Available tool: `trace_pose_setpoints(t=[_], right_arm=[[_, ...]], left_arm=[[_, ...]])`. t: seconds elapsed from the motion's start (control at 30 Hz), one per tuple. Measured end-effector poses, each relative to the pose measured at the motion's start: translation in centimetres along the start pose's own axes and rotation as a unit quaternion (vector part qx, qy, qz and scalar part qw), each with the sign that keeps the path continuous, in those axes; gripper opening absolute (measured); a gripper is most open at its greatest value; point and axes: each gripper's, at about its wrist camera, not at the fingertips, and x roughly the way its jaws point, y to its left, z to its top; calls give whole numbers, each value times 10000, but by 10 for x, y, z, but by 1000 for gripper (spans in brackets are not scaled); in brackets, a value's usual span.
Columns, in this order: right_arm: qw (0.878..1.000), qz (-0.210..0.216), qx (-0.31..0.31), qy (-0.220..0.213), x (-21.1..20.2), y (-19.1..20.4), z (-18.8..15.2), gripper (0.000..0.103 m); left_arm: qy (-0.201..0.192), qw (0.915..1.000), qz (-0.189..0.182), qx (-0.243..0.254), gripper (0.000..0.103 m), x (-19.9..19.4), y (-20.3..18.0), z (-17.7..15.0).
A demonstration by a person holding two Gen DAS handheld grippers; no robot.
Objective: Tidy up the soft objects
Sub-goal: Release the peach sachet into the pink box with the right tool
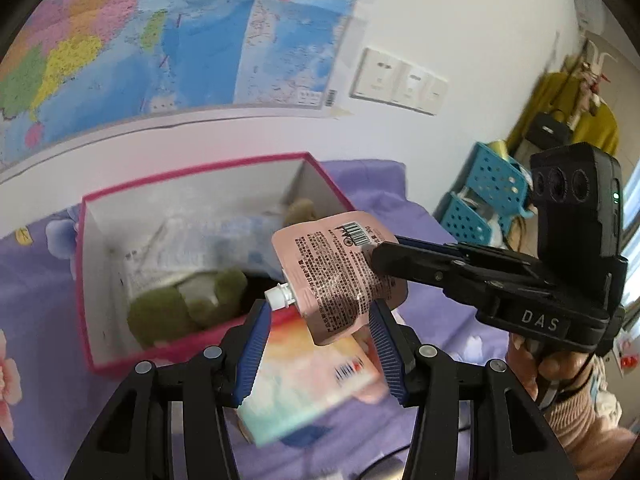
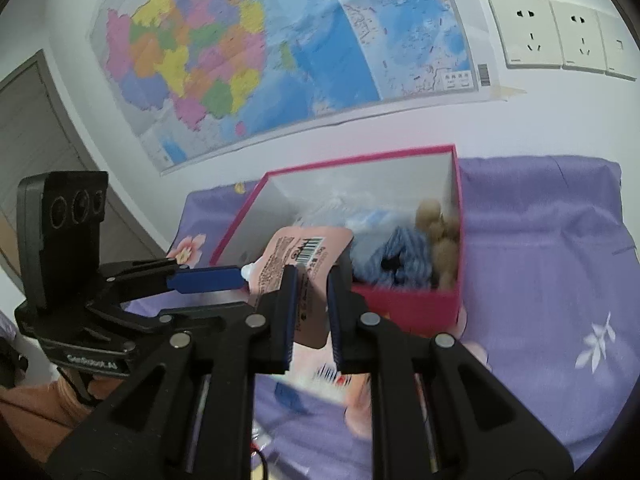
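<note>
The right claw (image 2: 310, 312) is clamped on a pink spouted pouch (image 1: 340, 272), held in the air in front of the pink box (image 1: 96, 280) on the purple bedsheet (image 2: 540, 260). The left claw (image 1: 320, 344) stands partly open just beneath the pouch, its blue pads (image 1: 256, 344) gripping nothing

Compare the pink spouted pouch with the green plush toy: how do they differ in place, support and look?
The pink pouch is held in the air over the box's near edge; the green plush toy lies inside the pink box. The pouch is pinched by the right gripper; the toy is touched by neither gripper. The pouch is flat, glossy and printed; the toy is rounded and fuzzy. Both are soft.
</note>
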Motion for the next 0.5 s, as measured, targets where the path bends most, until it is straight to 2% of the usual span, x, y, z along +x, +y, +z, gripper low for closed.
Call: trace_pose_setpoints(t=[0.37,0.5], right_arm=[[9994,-210,248,131,54,-33,40,17],[9985,-319,423,120,69,-47,49,17]], left_arm=[[344,9979,421,-365,51,51,29,39],[532,9962,457,-507,51,68,37,48]])
